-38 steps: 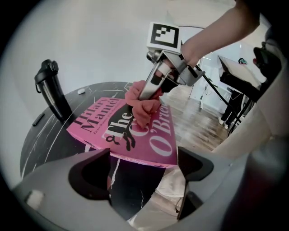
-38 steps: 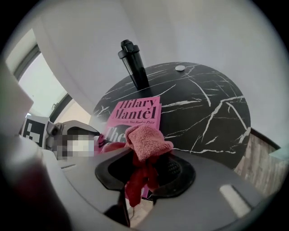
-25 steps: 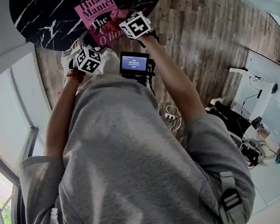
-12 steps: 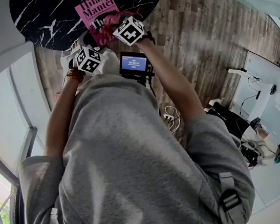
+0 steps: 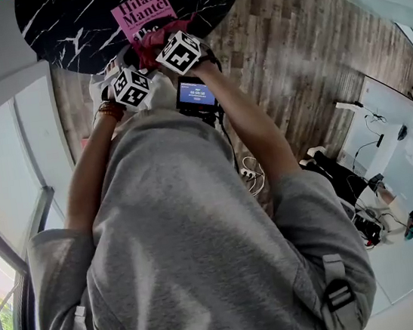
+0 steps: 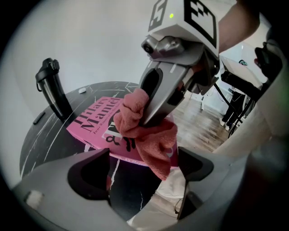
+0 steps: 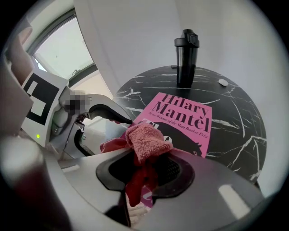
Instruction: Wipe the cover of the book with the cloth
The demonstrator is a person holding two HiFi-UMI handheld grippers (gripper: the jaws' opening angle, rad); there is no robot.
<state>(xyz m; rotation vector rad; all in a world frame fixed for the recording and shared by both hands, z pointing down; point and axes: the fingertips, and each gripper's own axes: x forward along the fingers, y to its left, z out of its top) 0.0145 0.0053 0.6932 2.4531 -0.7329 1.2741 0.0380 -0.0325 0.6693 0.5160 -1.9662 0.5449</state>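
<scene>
A pink book (image 5: pixel 141 13) lies on the round black marble table (image 5: pixel 73 27); its cover (image 7: pixel 185 117) faces up. My right gripper (image 7: pixel 144 169) is shut on a red cloth (image 7: pixel 145 142) and presses it onto the near part of the cover. In the left gripper view the cloth (image 6: pixel 146 135) hangs bunched from the right gripper (image 6: pixel 145 118) over the book (image 6: pixel 90 122). My left gripper (image 6: pixel 143 173) is open, with its jaws wide apart, at the table's near edge just short of the book. It holds nothing.
A black bottle (image 7: pixel 186 56) stands at the far side of the table behind the book, with a small white piece (image 7: pixel 222 82) to its right. Something white (image 6: pixel 167 194) sits below the table's near edge. A cable (image 5: pixel 253 173) lies on the wooden floor.
My right gripper has drawn the cloth leftward and nearer to me across the cover. The left gripper has stayed where it was.
</scene>
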